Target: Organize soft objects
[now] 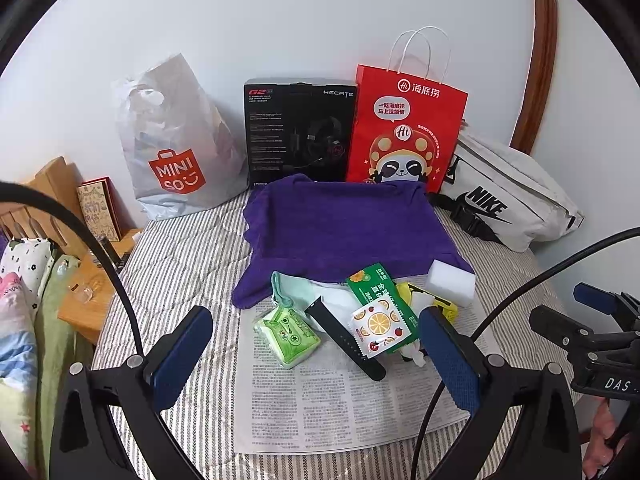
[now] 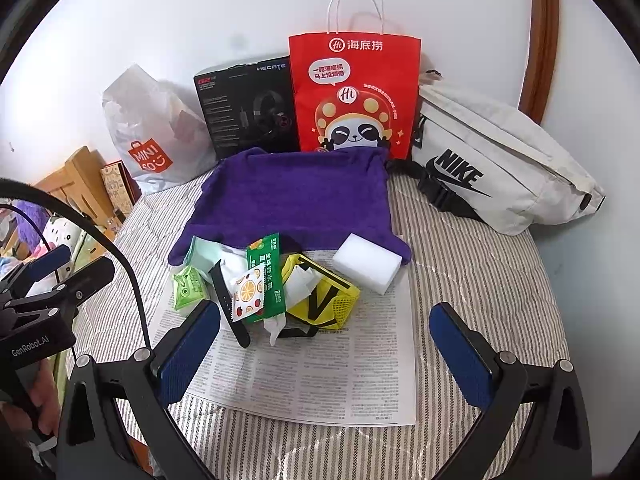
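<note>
A purple towel (image 1: 344, 228) (image 2: 292, 196) lies spread on the striped bed, its near edge over a newspaper sheet (image 1: 344, 408) (image 2: 320, 376). On the sheet sits a pile: a green cassette-print pouch (image 1: 288, 334) (image 2: 188, 286), a black strap (image 1: 348, 340) (image 2: 230, 308), a fruit-print sachet (image 1: 378, 326) (image 2: 249, 290), a green packet (image 1: 370, 284) (image 2: 268, 276), a yellow mesh bag (image 1: 444, 304) (image 2: 324, 296) and a white sponge block (image 1: 452, 282) (image 2: 366, 262). My left gripper (image 1: 316, 360) hangs open just short of the pile. My right gripper (image 2: 324, 354) is open too, above the newspaper.
Against the wall stand a grey Miniso plastic bag (image 1: 176, 144) (image 2: 148, 132), a black headset box (image 1: 300, 132) (image 2: 248, 108), a red paper bag (image 1: 404, 128) (image 2: 354, 96) and a white Nike waist bag (image 1: 504, 196) (image 2: 492, 160). A wooden nightstand (image 1: 88, 300) is at the left.
</note>
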`<state>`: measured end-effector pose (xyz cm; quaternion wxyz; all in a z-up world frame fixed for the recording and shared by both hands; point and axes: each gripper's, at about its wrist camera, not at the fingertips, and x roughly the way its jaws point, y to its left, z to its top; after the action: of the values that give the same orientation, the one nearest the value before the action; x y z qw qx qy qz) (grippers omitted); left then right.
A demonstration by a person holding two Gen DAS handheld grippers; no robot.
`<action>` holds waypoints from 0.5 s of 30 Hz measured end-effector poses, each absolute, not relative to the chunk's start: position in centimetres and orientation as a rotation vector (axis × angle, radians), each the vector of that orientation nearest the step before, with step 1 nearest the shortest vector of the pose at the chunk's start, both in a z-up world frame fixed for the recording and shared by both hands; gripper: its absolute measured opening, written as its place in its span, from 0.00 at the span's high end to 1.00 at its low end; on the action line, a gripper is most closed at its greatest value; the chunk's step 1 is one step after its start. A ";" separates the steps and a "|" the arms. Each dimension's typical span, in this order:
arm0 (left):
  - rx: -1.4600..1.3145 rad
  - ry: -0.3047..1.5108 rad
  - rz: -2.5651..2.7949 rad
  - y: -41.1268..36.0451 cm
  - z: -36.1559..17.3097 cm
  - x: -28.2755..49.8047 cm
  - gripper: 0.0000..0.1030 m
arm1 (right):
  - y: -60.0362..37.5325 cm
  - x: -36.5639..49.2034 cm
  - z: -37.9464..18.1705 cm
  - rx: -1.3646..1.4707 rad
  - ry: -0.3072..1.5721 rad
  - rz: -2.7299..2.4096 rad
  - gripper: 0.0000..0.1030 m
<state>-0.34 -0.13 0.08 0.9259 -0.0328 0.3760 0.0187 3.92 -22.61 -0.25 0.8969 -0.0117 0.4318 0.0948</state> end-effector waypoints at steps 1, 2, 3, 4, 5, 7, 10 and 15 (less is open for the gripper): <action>-0.067 0.770 0.038 -0.1 0.1 -0.4 0.00 | -22.6 3.9 -0.2 -0.025 0.894 0.195 0.00; -0.067 0.769 0.038 -0.1 0.1 -0.5 0.00 | -22.6 3.8 -0.1 -0.027 0.893 0.194 0.00; -0.068 0.769 0.038 -0.1 0.2 -0.4 0.00 | -22.6 3.8 0.0 -0.027 0.891 0.193 0.00; -0.067 0.771 0.036 -0.1 0.2 -0.4 0.00 | -22.6 3.9 0.1 -0.025 0.889 0.192 0.00; -0.066 0.772 0.036 -0.1 0.2 -0.4 0.00 | -22.6 3.8 0.1 -0.023 0.889 0.191 0.00; -0.065 0.770 0.038 -0.1 0.2 -0.5 0.00 | -22.7 3.8 0.1 -0.023 0.888 0.191 0.00; -0.067 0.770 0.039 -0.1 0.1 -0.5 0.00 | -22.7 3.8 0.2 -0.025 0.887 0.190 0.00; -0.065 0.769 0.039 0.0 0.2 -0.6 0.00 | -22.7 3.8 0.3 -0.033 0.882 0.183 0.00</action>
<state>-0.62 -0.04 0.19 0.9264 -0.0316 0.3748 0.0188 3.79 -22.72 0.28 0.9001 -0.0161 0.4263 0.0885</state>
